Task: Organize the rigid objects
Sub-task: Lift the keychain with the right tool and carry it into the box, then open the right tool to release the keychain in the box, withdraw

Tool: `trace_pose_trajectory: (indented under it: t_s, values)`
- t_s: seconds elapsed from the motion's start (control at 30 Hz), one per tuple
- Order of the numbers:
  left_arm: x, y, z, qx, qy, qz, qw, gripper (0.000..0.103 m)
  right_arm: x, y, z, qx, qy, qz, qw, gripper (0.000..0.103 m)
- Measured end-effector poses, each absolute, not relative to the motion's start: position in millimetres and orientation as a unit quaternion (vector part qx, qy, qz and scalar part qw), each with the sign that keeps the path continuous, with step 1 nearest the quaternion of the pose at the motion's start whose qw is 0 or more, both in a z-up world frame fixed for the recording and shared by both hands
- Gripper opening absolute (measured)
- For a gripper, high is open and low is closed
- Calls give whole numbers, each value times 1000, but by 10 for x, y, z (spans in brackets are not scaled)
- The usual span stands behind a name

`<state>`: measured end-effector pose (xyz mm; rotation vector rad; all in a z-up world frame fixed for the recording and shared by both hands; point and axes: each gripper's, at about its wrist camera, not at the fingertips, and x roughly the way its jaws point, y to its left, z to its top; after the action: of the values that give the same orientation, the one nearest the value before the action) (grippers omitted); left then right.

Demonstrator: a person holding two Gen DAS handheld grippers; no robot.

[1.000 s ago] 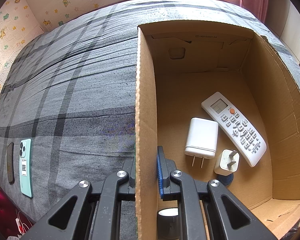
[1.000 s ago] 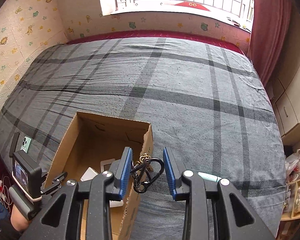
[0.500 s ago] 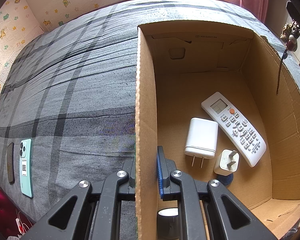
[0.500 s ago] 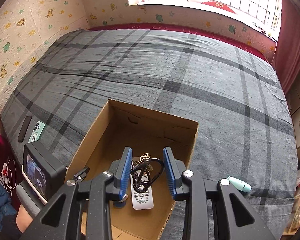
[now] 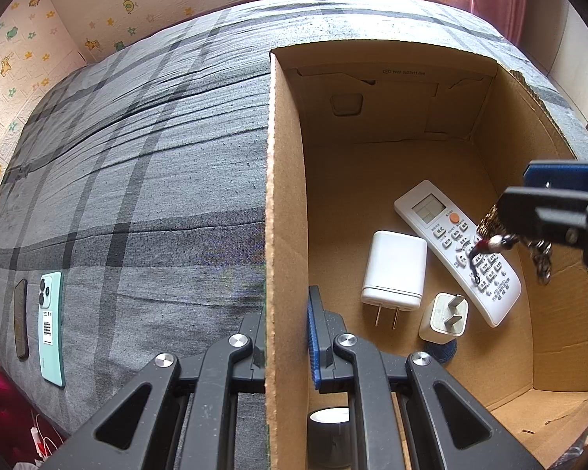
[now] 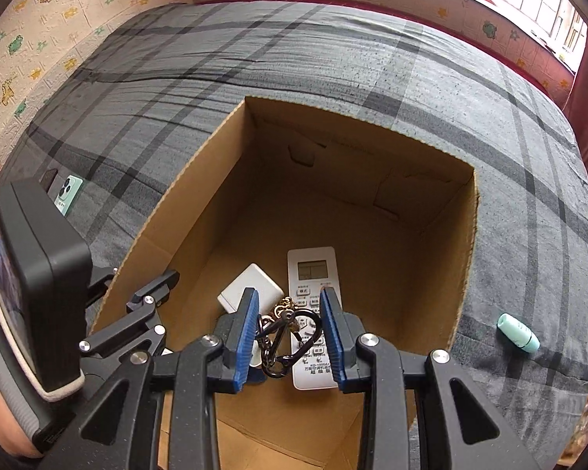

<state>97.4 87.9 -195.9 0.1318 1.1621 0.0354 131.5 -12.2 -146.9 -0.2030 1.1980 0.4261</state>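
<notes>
An open cardboard box [image 5: 286,196] [image 6: 200,180] stands on the grey plaid bed. My left gripper [image 5: 288,337] is shut on the box's left wall, one finger on each side of it. My right gripper [image 6: 289,302] hangs inside the box opening, shut on a black carabiner keyring [image 6: 288,342] with a gold chain and beads [image 5: 494,241] dangling just above the white remote [image 5: 456,250] [image 6: 313,270]. In the left wrist view its fingers [image 5: 564,174] enter from the right. A large white charger [image 5: 394,270] and a small white plug [image 5: 445,319] lie on the box floor.
A mint phone [image 5: 51,325] and a dark slab [image 5: 20,325] lie near the bed's left edge. A mint capsule-shaped thing [image 6: 517,333] rests on the bed right of the box. A dark cylinder with a white top [image 5: 329,427] stands in the box's near corner.
My right gripper has carried the keyring from over the bed beside the box to above the box and down into it. The left gripper has stayed on the wall.
</notes>
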Motion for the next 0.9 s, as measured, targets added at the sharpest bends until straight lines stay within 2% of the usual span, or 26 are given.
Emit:
trace_pose_trajectory:
  t_s: [0.47, 0.5, 0.53, 0.8, 0.9]
  values:
    - [982, 879, -1951, 62, 549, 16, 834, 14, 1299, 6, -1960, -116, 609, 197, 760, 34]
    - [982, 878, -1951, 62, 549, 16, 834, 14, 1300, 15, -1975, -116, 610, 197, 758, 30]
    - [983, 878, -1952, 62, 549, 16, 834, 14, 1303, 21, -1987, -116, 612, 197, 757, 19]
    - [986, 878, -1966, 64, 549, 17, 834, 14, 1324, 36, -1950, -111, 608, 201, 760, 19]
    - [988, 878, -1970, 64, 548, 17, 834, 14, 1319, 4, -1906, -108, 606, 200, 763, 22]
